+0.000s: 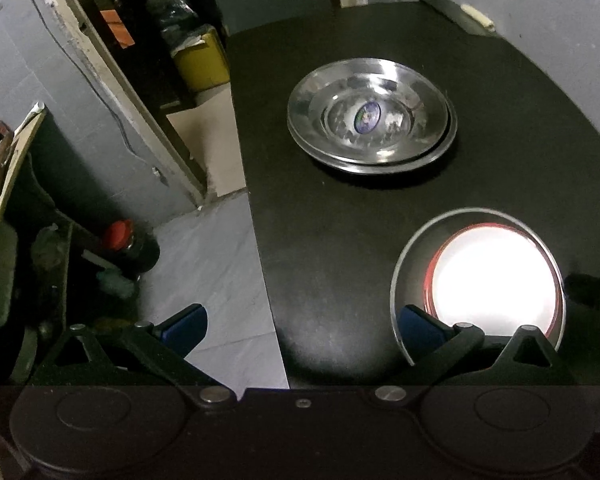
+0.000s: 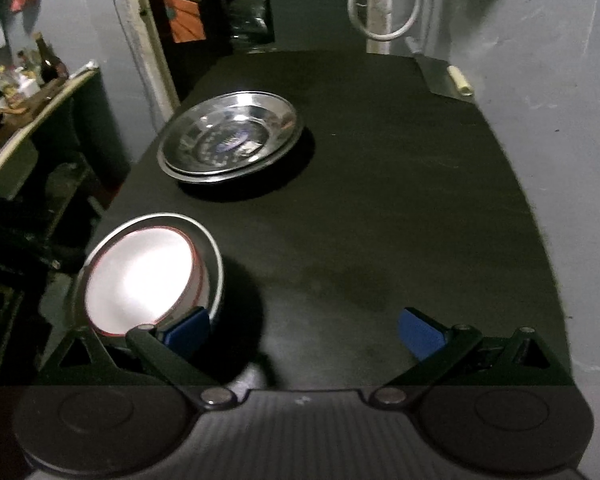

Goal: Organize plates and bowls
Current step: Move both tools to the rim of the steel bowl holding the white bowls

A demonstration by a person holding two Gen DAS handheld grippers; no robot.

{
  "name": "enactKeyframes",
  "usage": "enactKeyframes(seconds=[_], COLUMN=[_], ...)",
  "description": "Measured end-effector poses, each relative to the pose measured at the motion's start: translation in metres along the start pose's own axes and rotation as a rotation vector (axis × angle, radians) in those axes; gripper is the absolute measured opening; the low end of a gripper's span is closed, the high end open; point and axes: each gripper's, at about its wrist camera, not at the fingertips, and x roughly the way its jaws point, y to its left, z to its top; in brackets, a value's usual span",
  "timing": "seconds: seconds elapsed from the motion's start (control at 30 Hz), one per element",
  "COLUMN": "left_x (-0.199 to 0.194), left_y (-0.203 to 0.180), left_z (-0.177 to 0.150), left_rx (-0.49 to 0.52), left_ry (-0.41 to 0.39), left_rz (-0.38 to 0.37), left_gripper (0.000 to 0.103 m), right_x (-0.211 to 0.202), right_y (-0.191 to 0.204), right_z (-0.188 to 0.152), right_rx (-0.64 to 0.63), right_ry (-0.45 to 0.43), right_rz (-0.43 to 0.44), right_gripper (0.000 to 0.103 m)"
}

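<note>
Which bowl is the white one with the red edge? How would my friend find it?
Start at the black table. Two steel piles sit on it: stacked plates farther off, and a steel bowl nearer. The white bowl sits inside that; only it has a red rim.

We saw a black bench [image 1: 340, 240] w/ a curved near-left edge. On it, toward the far side, sat a stack of steel plates [image 1: 372, 116], top one w/ a sticker at centre. Nearer, well apart from it, stood a steel bowl [image 1: 400, 280] w/ a red-rimmed white bowl [image 1: 496, 276] nested inside. At the far right corner lay a flat metal piece [image 2: 440, 76] by the wall.
</note>
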Motion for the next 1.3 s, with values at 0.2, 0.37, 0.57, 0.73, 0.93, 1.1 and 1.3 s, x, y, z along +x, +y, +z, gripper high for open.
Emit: enactKeyframes(seconds=[0.2,0.37,0.57,0.73,0.93,1.1,1.3], left_x=[0.012,0.022,0.036,0.042,0.046,0.048,0.048], left_y=[-0.002,-0.001,0.002,0.005,0.008,0.013,0.02], left_z=[0.005,0.009,0.013,0.015,0.016,0.017,0.017], left_rx=[0.039,0.111,0.137,0.13,0.131,0.112,0.074], left_ry=[0.036,0.046,0.065,0.074,0.07,0.073,0.075], left_rz=[-0.019,-0.062,-0.122,-0.163,-0.192,-0.224,-0.309], left_gripper=[0.102,0.102,0.102,0.102,0.102,0.101,0.085], right_x=[0.004,0.011,0.016,0.016,0.015,0.02,0.024], right_y=[-0.003,0.003,0.014,0.019,0.022,0.014,0.017], right_z=[0.004,0.006,0.006,0.007,0.008,0.007,0.009], right_rx=[0.007,0.007,0.004,-0.001,0.004,0.066,0.061], right_ry=[0.01,0.047,0.091,0.115,0.14,0.158,0.165], right_rz=[0.033,0.006,-0.051,-0.09,-0.114,-0.087,-0.074], right_gripper=[0.103,0.103,0.103,0.103,0.103,0.102,0.09])
